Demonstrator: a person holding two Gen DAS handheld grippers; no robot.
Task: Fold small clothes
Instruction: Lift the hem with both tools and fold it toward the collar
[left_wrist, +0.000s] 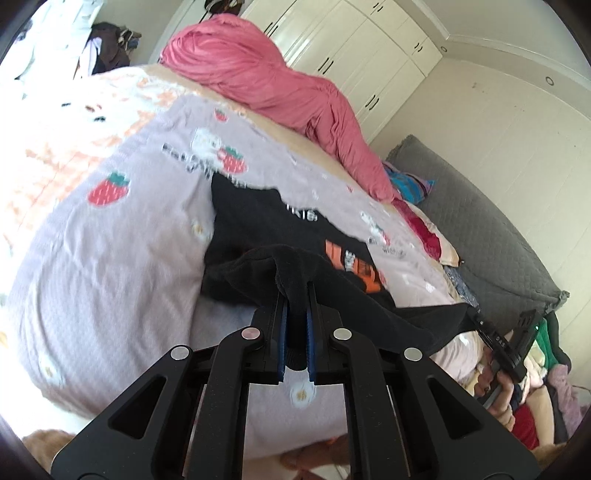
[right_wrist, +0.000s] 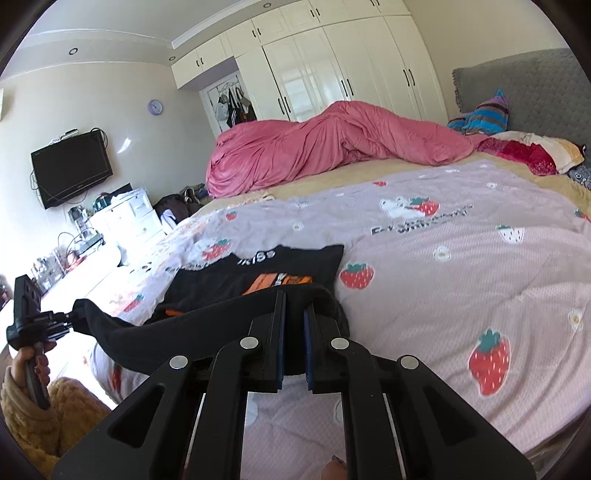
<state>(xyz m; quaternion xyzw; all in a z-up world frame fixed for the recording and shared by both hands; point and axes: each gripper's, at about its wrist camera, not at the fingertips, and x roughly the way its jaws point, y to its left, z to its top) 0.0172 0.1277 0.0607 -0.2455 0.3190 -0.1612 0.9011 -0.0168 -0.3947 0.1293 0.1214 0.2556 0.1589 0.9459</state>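
A small black shirt with an orange print and white lettering lies on the lilac strawberry quilt. It also shows in the right wrist view. My left gripper is shut on one corner of the shirt's near edge. My right gripper is shut on the other corner. The near edge is lifted and stretched between them, above the rest of the shirt. The right gripper shows at the right of the left wrist view, and the left gripper shows at the left of the right wrist view.
A pink duvet is bunched along the far side of the bed. Pillows and a grey headboard are at one end. White wardrobes, a wall TV and cluttered white drawers stand beyond the bed.
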